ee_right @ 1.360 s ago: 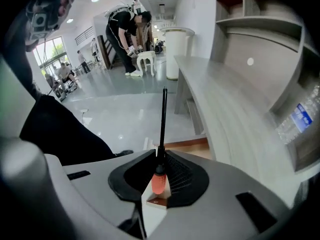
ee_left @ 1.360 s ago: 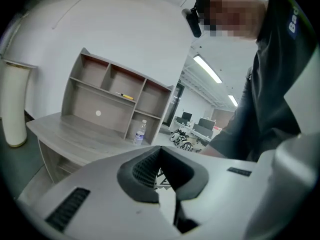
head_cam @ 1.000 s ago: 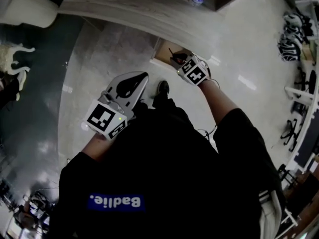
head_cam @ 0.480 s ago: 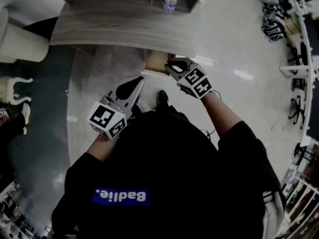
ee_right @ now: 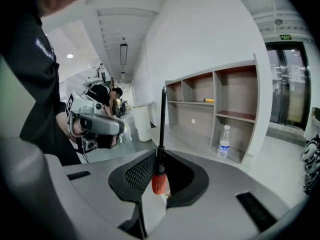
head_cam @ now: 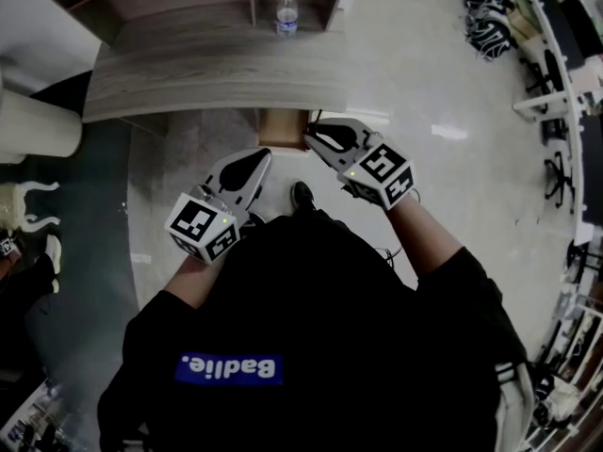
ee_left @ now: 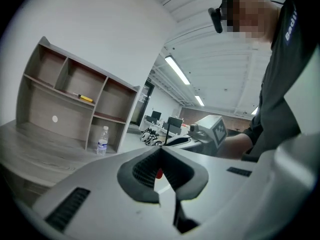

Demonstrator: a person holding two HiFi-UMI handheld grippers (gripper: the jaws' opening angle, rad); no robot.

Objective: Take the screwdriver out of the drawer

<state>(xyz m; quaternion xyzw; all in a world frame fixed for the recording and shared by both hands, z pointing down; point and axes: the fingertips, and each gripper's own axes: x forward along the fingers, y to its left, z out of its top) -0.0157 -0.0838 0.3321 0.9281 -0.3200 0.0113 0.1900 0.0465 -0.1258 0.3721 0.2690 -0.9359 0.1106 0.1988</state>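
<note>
A screwdriver [ee_right: 158,180] with a red-orange handle and a long black shaft stands upright between the jaws of my right gripper [ee_right: 159,156], which is shut on it near the top of the handle. In the head view the right gripper [head_cam: 317,136] hangs over the right side of the open wooden drawer [head_cam: 280,126] below the desk's front edge. My left gripper [head_cam: 258,160] is left of it, above the floor, jaws together and holding nothing. In the left gripper view its pads [ee_left: 150,166] meet at the tips, and the right gripper [ee_left: 210,131] shows beyond them.
A grey wooden desk [head_cam: 207,78] carries an open shelf unit [ee_left: 70,104] at the back. A water bottle [head_cam: 286,15] stands in front of it. A yellow item [ee_left: 86,98] lies on a shelf. A pale bin [head_cam: 33,125] stands left of the desk, chairs far right.
My right gripper has risen out of the drawer with the screwdriver and now sits above its edge. The left gripper has shifted slightly up and towards the desk.
</note>
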